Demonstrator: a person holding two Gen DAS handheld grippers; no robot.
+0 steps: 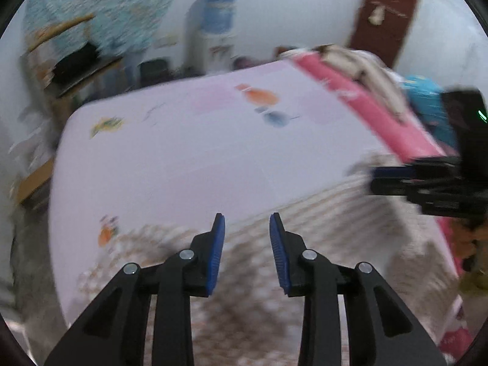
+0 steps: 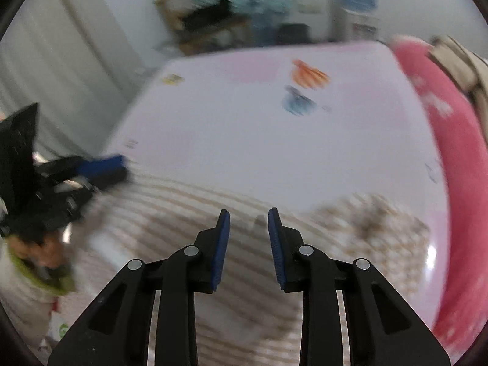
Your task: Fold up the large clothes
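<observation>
bed sheet (image 1: 189,152): pale lilac, covering the bed, showing cartoon prints in orange, blue and yellow
pink blanket (image 1: 360,100): lying along the far right edge of the bed
beige cloth pile (image 1: 366,70): sitting on top of the pink blanket
water dispenser (image 1: 213,30): standing against the back wall, carrying a blue bottle
brown door (image 1: 384,15): showing at the back right
wooden shelf (image 2: 207,27): standing behind the bed, holding a black item, blurring
teal patterned curtain (image 1: 106,3): hanging at the back left
</observation>
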